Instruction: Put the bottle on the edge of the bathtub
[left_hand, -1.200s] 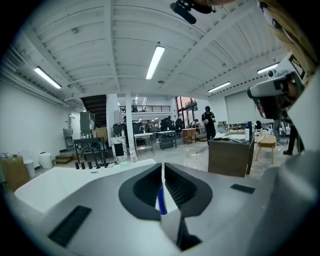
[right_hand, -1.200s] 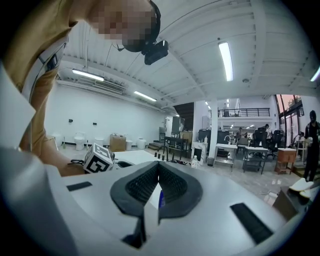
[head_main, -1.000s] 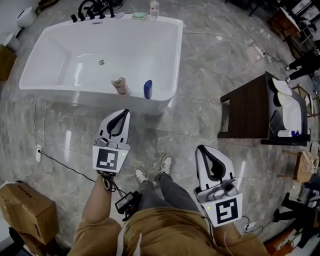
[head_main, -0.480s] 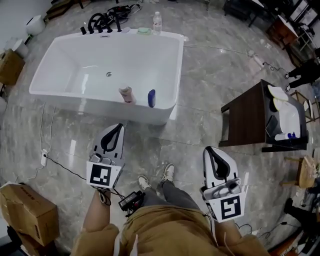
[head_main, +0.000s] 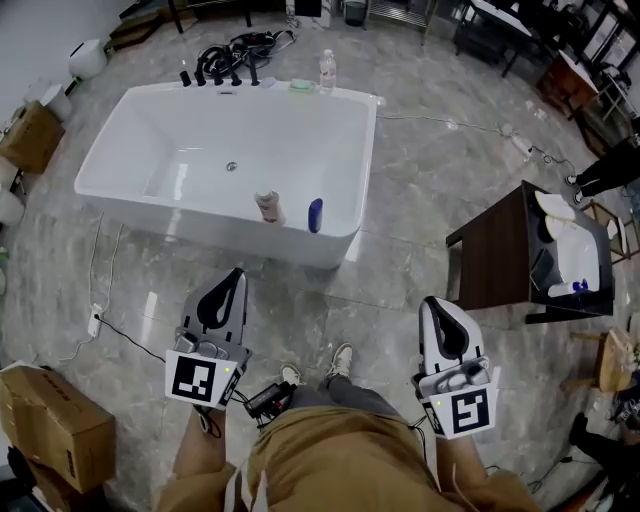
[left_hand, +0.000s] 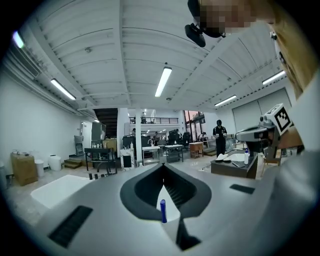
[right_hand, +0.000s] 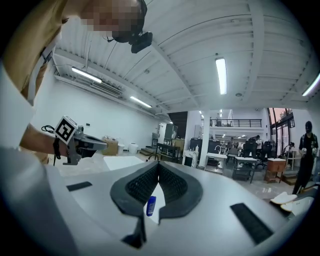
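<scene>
Left gripper (head_main: 235, 272): jaws closed, empty | right gripper (head_main: 432, 302): jaws closed, empty | blue plastic bottle (head_main: 316, 214): upright on near rim of white bathtub (head_main: 200, 225), pinkish bottle (head_main: 268, 206) just left | dark wooden table (head_main: 500, 250): right

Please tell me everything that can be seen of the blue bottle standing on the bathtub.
The blue bottle is slim, dark blue all over, with a rounded top and a smooth surface that looks like plastic. Any print on it is too small to read. It stands upright on the near rim of the white bathtub, close to the near right corner. A pinkish bottle stands to its left, apart from it. Only the rim touches it.
</scene>
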